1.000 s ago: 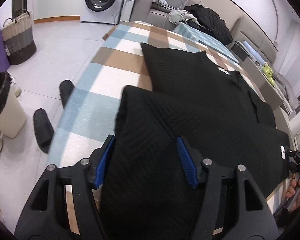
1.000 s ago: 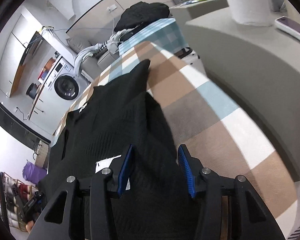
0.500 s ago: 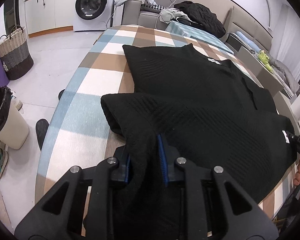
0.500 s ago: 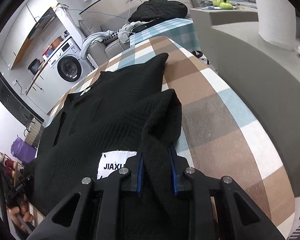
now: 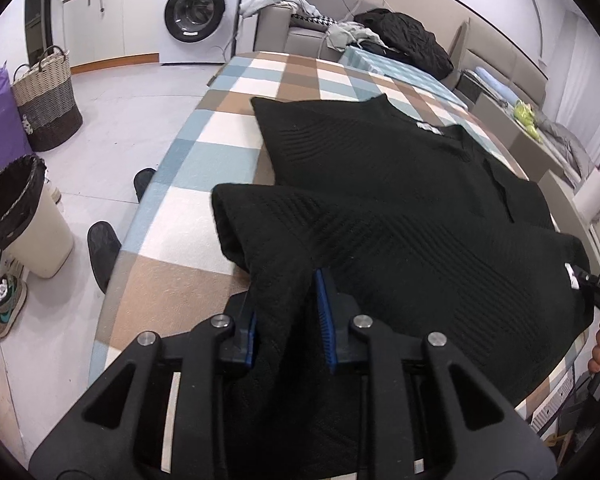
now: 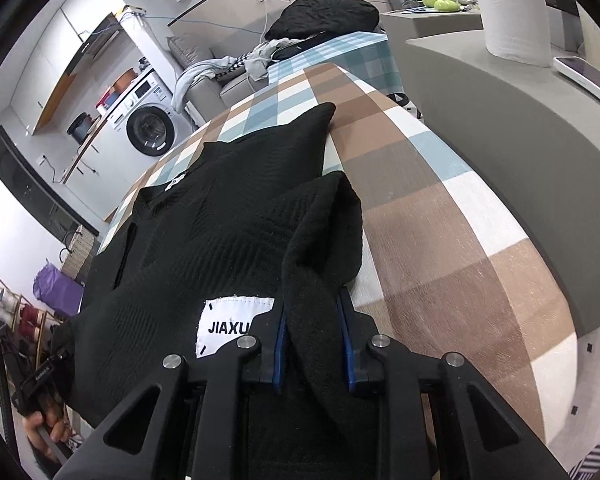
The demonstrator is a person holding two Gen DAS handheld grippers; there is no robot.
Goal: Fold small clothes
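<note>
Both tongs (image 5: 286, 314) (image 6: 311, 344) — clamping black sweater (image 5: 400, 184).

Surface: your table (image 5: 204, 128) wore a checked cloth of brown, blue and white squares | On it: a black knitted sweater (image 5: 380, 168) lay spread across most of the top, its near edge lifted off the cloth | Beyond the table: more checked cloth carried a dark jacket (image 5: 404, 36).

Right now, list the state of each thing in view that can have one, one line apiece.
Black sweater: lying on the checked tablecloth, near edge lifted and folded over.
Left gripper: shut on the sweater's hem.
Right gripper: shut on the hem, jaws easing open.
Washing machine: door closed.
Bin: open, lined.
</note>
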